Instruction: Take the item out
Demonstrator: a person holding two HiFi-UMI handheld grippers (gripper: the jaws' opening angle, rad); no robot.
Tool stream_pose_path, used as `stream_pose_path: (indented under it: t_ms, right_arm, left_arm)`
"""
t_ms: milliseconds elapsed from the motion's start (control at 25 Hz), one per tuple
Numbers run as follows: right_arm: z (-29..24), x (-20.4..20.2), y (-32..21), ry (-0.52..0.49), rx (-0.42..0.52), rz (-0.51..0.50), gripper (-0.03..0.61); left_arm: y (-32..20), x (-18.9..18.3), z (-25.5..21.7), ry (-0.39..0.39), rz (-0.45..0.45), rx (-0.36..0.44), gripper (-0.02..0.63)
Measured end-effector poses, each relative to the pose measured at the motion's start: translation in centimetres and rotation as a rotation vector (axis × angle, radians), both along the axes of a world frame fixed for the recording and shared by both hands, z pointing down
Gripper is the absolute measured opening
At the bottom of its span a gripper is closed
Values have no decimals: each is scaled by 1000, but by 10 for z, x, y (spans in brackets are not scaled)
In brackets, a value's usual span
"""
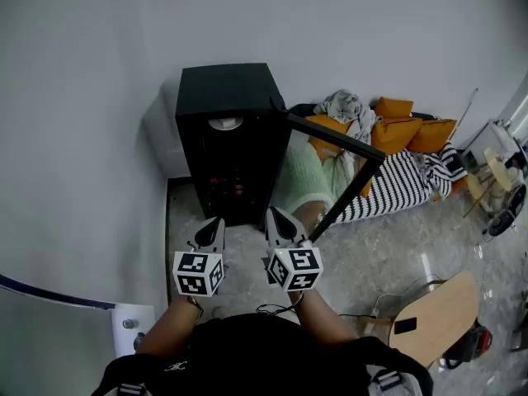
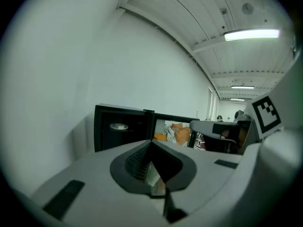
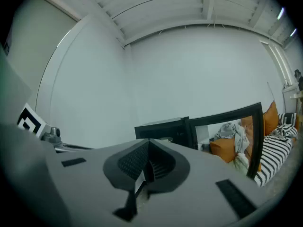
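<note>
Your left gripper [image 1: 212,222] has its jaws fully together, nothing between them. Your right gripper [image 1: 277,214] is the same: jaws meet at the tip, empty. Both are held side by side, low in front of the black cabinet [image 1: 227,89], close to it but not touching, tips pointing at its open front. The cabinet's door [image 1: 330,134] is swung wide to the right. The white round item [image 1: 224,124] sits inside on the upper level, well back from both grippers. Reddish things lower inside are too dark to tell. Orange cushions [image 1: 396,126] and a striped mattress [image 1: 404,184] lie behind the door.
</note>
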State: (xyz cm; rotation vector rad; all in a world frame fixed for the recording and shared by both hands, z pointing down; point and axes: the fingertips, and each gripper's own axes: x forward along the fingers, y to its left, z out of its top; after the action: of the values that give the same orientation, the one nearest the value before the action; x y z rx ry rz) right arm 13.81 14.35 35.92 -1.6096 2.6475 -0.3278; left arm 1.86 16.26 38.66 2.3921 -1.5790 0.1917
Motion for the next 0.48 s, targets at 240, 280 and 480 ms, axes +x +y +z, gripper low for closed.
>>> stream_pose_path:
  t_ms: [240, 280, 480]
  right_arm:
    - [3, -2, -8, 9, -9, 2, 8]
    - [3, -2, -9, 8, -10, 5, 8]
    - [2, -8, -14, 11, -10, 2, 8]
  left_arm:
    - [-11, -3, -4, -2, 5, 9, 8]
    - [-13, -3, -5, -4, 8, 10, 8]
    - [-18, -5, -5, -10, 15, 7, 8]
